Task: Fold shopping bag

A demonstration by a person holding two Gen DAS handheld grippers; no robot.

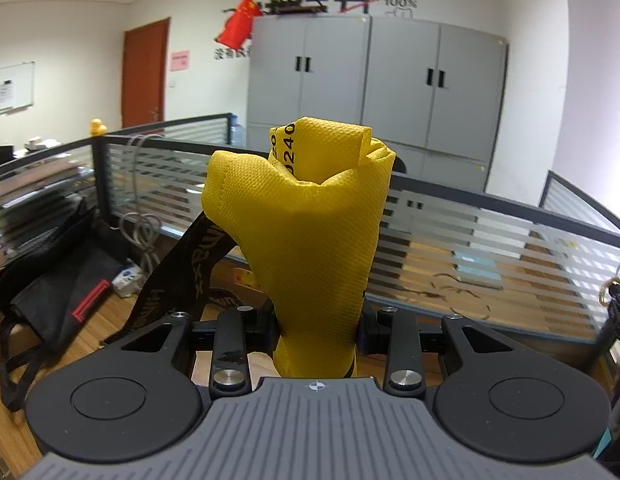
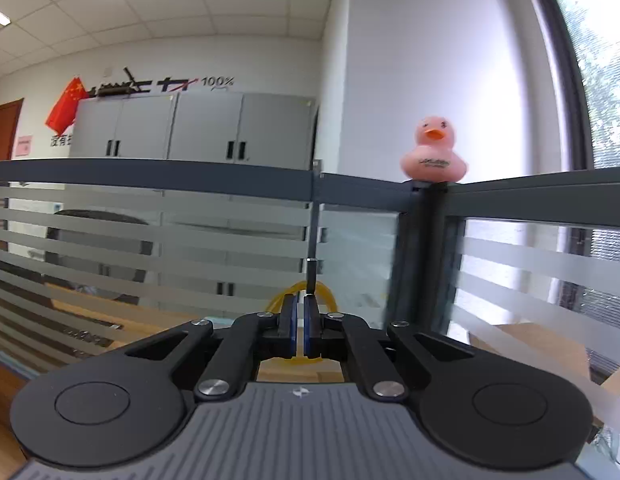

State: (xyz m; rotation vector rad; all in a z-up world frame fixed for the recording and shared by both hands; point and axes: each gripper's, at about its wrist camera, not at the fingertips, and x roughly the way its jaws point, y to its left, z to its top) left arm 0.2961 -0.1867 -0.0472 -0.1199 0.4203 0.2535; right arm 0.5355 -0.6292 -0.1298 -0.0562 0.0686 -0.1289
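In the left wrist view a yellow non-woven shopping bag (image 1: 310, 216), bunched and rolled into a thick bundle with black digits printed near its top, stands up between the fingers of my left gripper (image 1: 315, 332), which is shut on its lower part and holds it above the desk. A black printed strap (image 1: 182, 276) hangs from the bag to the left. In the right wrist view my right gripper (image 2: 300, 330) is shut and empty, its blue pads almost touching, raised and facing the glass partition (image 2: 190, 240). The bag does not show in that view.
A black bag with a red mark (image 1: 58, 280) and grey cables (image 1: 144, 232) lie on the wooden desk at left. Striped glass partitions (image 1: 469, 240) ring the desk. A pink rubber duck (image 2: 433, 152) sits on the partition corner. A yellow cable loop (image 2: 325, 296) lies beyond my right fingers.
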